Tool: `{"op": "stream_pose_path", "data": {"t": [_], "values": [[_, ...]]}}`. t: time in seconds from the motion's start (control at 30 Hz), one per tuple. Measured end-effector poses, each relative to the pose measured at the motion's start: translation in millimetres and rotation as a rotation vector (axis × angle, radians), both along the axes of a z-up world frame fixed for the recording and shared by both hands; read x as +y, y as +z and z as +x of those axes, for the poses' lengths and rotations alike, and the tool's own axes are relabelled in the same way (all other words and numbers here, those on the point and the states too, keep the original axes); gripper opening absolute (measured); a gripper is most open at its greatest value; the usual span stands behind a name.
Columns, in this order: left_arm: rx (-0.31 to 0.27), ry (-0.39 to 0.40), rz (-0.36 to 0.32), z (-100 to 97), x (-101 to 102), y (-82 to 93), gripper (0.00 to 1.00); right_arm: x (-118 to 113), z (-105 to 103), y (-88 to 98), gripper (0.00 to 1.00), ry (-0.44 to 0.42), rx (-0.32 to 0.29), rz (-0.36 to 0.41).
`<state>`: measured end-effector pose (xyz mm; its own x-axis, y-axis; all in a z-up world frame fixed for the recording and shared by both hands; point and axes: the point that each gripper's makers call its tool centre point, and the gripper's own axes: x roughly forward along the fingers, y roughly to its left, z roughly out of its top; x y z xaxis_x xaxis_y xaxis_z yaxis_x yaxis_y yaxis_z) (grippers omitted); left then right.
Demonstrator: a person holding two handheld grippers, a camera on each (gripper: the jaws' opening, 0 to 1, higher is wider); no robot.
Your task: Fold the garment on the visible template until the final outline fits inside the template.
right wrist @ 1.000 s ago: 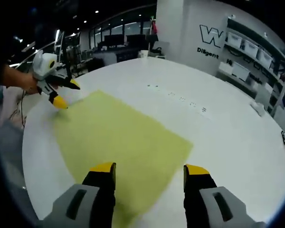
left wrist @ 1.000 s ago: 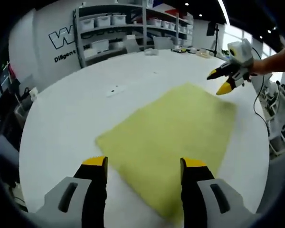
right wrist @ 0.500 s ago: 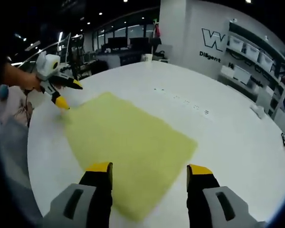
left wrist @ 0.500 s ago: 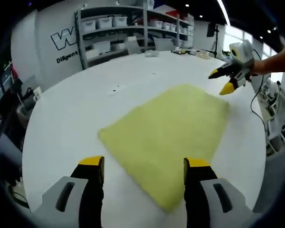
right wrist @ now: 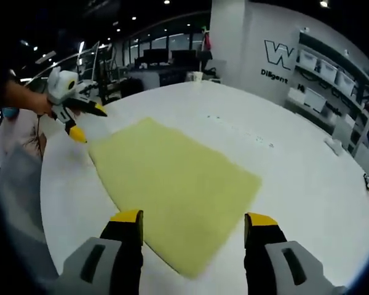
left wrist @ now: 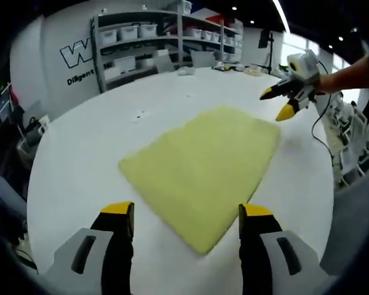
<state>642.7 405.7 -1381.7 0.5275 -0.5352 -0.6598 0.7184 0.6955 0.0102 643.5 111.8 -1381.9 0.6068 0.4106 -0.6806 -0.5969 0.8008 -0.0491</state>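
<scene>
A yellow-green cloth (left wrist: 203, 169) lies flat as a rectangle on the round white table (left wrist: 80, 160). In the left gripper view my left gripper (left wrist: 186, 215) stands open above the cloth's near corner, nothing between its jaws. My right gripper (left wrist: 277, 104), held by a hand, hovers open just past the cloth's far right corner. The right gripper view shows the same cloth (right wrist: 172, 187) from the opposite side. There my right gripper (right wrist: 194, 219) is open over the near edge, and my left gripper (right wrist: 89, 123) hangs open beside the far left corner.
Shelves with white bins (left wrist: 141, 37) and a lettered wall stand behind the table. Small dark marks (right wrist: 240, 126) dot the tabletop beyond the cloth. Chairs (left wrist: 357, 160) stand off the table's right edge. Bare white tabletop surrounds the cloth.
Both views have pulled back, so the cloth's near corner now lies farther in front of each pair of jaws. The cloth itself stays flat and both grippers stay open.
</scene>
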Motion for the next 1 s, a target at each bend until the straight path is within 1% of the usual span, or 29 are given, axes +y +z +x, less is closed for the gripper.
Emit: {"op": "stream_pose_path", "data": {"t": [0.1, 0.17, 0.23, 0.33, 0.4, 0.5, 0.57, 0.6, 0.67, 0.7, 0.73, 0.8, 0.83, 0.9, 0.93, 0.97, 1.0], "values": [[0.024, -0.003, -0.003, -10.6, 3.4, -10.4, 0.66, -7.4, -10.7, -10.0, 0.63, -0.016, 0.023, -0.007], [0.041, -0.009, 0.009, -17.6, 5.8, -19.0, 0.64, -12.4, -19.2, -17.8, 0.62, -0.024, 0.041, -0.011], [0.050, -0.014, 0.017, -23.4, 6.5, -23.8, 0.63, -16.1, -26.6, -24.0, 0.61, -0.026, 0.053, -0.016], [0.056, -0.036, 0.024, -31.9, 4.1, -30.2, 0.59, -18.2, -36.4, -31.7, 0.56, -0.022, 0.075, -0.021], [0.060, -0.065, 0.040, -35.8, 1.3, -34.7, 0.57, -18.2, -42.0, -36.4, 0.51, -0.013, 0.084, -0.024], [0.041, -0.095, 0.057, -38.4, -4.9, -35.3, 0.51, -18.0, -48.1, -39.6, 0.45, 0.012, 0.079, -0.049], [0.016, -0.134, 0.061, -32.9, -8.9, -35.3, 0.44, -13.0, -50.9, -38.3, 0.38, 0.051, 0.053, -0.051], [0.014, -0.151, 0.058, -35.6, -12.9, -35.6, 0.40, -10.6, -52.8, -38.9, 0.36, 0.064, 0.051, -0.050], [0.002, -0.209, 0.055, -40.9, -22.6, -35.6, 0.35, -5.9, -57.5, -41.5, 0.36, 0.083, 0.059, -0.049], [-0.015, -0.242, 0.079, -44.0, -25.7, -36.7, 0.34, -2.5, -60.6, -43.5, 0.37, 0.098, 0.063, -0.051], [-0.014, -0.251, 0.078, -47.0, -28.5, -37.2, 0.34, -0.5, -62.2, -44.4, 0.37, 0.108, 0.063, -0.049], [0.020, -0.238, 0.071, -47.7, -29.5, -43.4, 0.37, 0.4, -64.4, -50.0, 0.38, 0.105, 0.082, -0.042], [0.058, -0.216, 0.077, -48.0, -26.3, -50.1, 0.39, 1.1, -67.3, -53.3, 0.39, 0.093, 0.104, -0.026], [0.086, -0.192, 0.090, -47.2, -21.7, -57.7, 0.39, -0.7, -71.4, -59.4, 0.40, 0.075, 0.138, -0.017], [0.111, -0.165, 0.082, -48.8, -20.2, -60.3, 0.38, -2.4, -72.3, -62.1, 0.41, 0.066, 0.148, -0.021], [0.087, -0.156, 0.053, -42.9, -23.2, -56.4, 0.37, -3.2, -72.6, -63.4, 0.42, 0.062, 0.146, -0.020], [0.098, -0.134, 0.069, -41.6, -20.0, -56.3, 0.37, -2.9, -72.4, -62.6, 0.43, 0.058, 0.143, -0.015]]}}
